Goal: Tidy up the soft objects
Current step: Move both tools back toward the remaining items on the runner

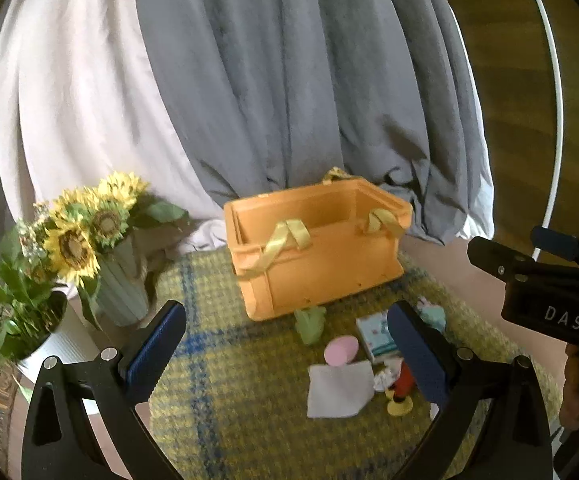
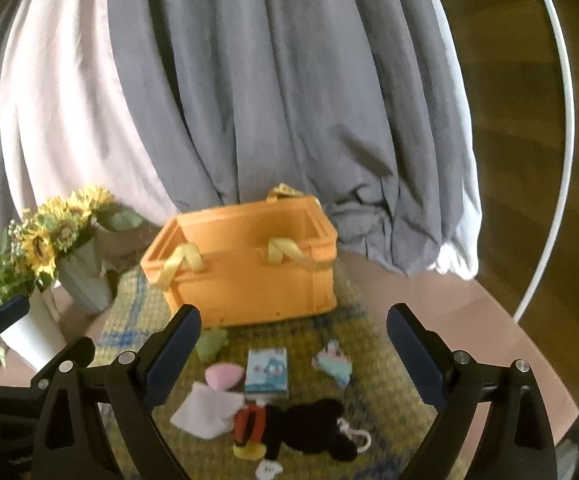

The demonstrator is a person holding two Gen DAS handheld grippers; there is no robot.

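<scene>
1. Grey and pale curtains fill the upper part of the left wrist view, with a yellow-and-blue checked mat [image 1: 225, 380] below them. Your orange basket [image 1: 317, 248] sits at the centre of the frame on the mat, and the part of its inside you can see holds nothing.
2. At lower centre and lower right of that view the soft things lie loose on the mat: a green plush [image 1: 310, 325], a pink pad [image 1: 340, 351], a pale cloth [image 1: 339, 390] and a small printed pouch [image 1: 375, 336].
3. Your left gripper [image 1: 289, 356] has its fingers spread wide and grips nothing. Sunflowers [image 1: 85, 224] stand at middle left, apart from the job.
4. In the right wrist view the basket is at centre, under the same curtains. Below it lie the same items, plus a black mouse plush [image 2: 309, 428] at lower centre and a pastel plush [image 2: 335, 362] just right of the pouch.
5. Your right gripper [image 2: 293, 356] also has spread, empty fingers.
6. Judging by this, nothing is sorted yet; every soft piece is left to go in.
</scene>
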